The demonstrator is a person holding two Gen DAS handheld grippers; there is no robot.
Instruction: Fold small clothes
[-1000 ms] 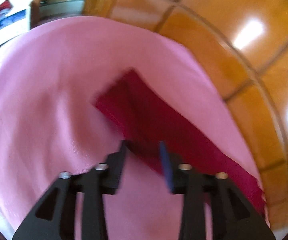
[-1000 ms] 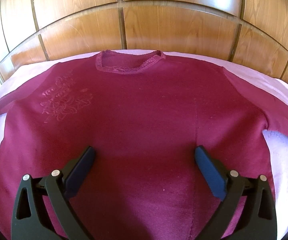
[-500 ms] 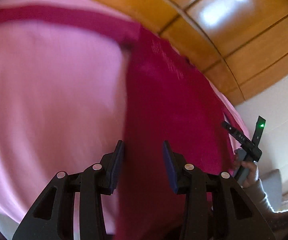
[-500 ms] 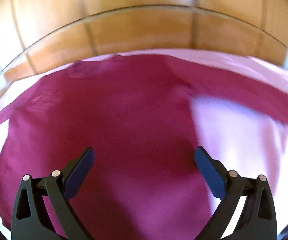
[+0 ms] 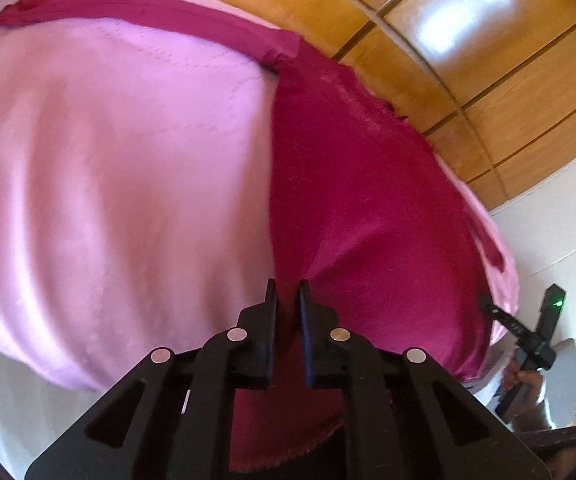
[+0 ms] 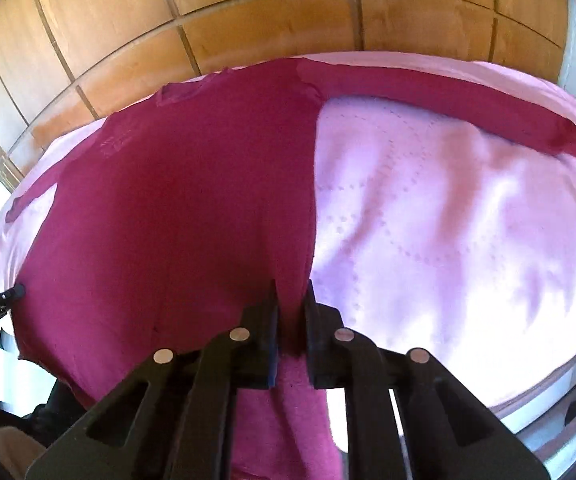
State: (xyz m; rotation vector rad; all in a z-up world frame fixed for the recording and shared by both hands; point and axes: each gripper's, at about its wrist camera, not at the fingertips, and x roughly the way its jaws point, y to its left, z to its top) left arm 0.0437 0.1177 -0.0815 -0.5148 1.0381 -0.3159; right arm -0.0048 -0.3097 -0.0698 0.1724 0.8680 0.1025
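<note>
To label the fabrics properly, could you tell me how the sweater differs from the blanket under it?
The sweater is dark maroon; the blanket is pale pink. The sweater bears a faint chest print, the blanket dotted quilting lines. The sweater's hem is pinched by the left gripper and the right gripper, both shut on it; the blanket is ungripped. Both are soft cloth, spread out.
</note>
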